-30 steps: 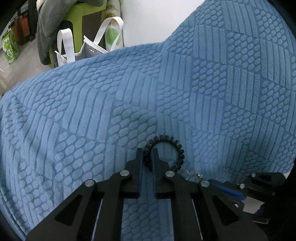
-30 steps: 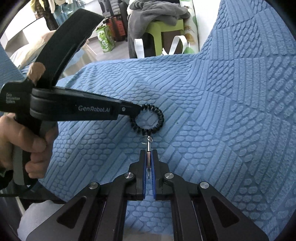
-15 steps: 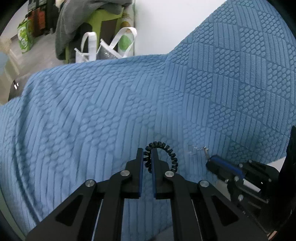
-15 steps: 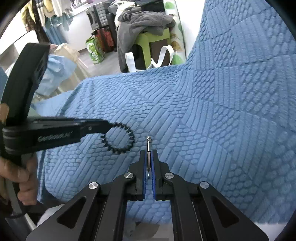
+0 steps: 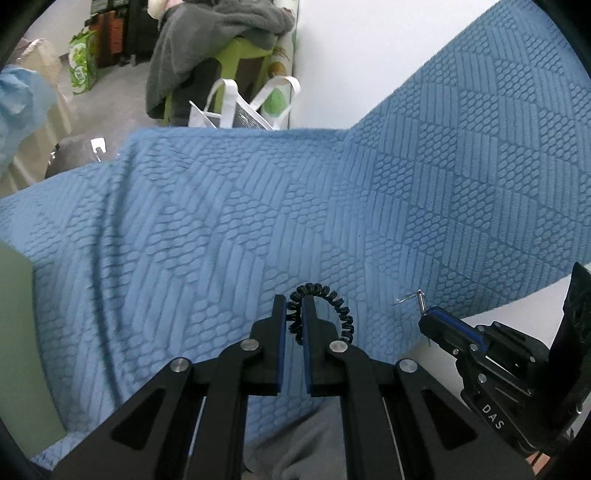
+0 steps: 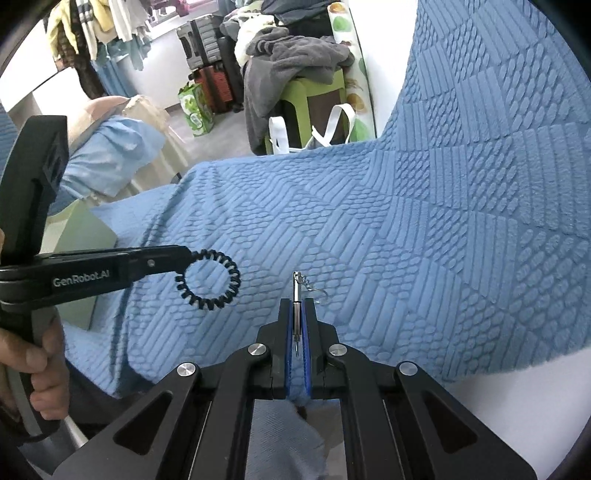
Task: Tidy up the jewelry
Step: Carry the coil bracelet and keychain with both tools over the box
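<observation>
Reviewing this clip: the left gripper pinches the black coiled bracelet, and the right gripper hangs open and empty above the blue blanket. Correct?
Not quite. The right gripper is shut on a thin silver pin, as the right wrist view shows. The left gripper does pinch the black coiled bracelet above the blue blanket.

site: lived-in home, bedroom or spare room used for storage. evidence: blue textured blanket (image 6: 424, 229) spread over soft furniture and running up against white wall (image 5: 369, 55). green plastic stool (image 6: 314, 96) heaped with grey clothing (image 6: 295, 51). white-handled tote bag (image 5: 240, 110) on floor beside stool. stacked suitcases (image 6: 207, 55) at rear. garments hanging (image 6: 92, 33) at far left. green printed shopping bag (image 6: 194, 107) on tiled floor. no workshop or lab fittings.
</observation>
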A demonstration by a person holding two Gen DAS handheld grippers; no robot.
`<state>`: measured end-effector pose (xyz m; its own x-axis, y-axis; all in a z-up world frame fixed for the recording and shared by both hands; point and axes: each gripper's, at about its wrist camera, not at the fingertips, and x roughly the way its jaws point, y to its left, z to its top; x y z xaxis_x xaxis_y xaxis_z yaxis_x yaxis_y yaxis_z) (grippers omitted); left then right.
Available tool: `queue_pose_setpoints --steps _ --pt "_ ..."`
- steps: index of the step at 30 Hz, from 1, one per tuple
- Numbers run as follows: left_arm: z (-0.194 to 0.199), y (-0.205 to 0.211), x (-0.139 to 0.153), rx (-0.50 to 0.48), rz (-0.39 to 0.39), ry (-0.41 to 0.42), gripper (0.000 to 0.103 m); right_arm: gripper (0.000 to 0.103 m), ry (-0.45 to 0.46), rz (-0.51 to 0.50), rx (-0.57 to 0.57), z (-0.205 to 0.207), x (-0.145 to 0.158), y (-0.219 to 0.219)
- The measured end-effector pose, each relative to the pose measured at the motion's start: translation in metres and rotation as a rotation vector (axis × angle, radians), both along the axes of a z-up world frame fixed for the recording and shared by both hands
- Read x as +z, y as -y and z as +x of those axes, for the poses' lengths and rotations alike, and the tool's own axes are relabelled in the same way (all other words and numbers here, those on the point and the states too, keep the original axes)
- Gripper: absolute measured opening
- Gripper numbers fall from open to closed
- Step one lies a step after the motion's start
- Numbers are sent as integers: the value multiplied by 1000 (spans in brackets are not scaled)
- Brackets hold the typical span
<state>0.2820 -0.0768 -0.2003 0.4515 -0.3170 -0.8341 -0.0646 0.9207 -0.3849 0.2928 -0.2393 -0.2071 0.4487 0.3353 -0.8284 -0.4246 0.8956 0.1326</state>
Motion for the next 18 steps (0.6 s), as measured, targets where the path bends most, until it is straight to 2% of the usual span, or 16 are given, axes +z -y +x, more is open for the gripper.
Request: queue_pose_setpoints --steps 10,18 --pt "-40 -50 61 91 -2 79 7 3 57 38 -2 -19 48 -23" --pt "-71 -105 104 167 47 139 7 3 117 82 51 -27 94 -72"
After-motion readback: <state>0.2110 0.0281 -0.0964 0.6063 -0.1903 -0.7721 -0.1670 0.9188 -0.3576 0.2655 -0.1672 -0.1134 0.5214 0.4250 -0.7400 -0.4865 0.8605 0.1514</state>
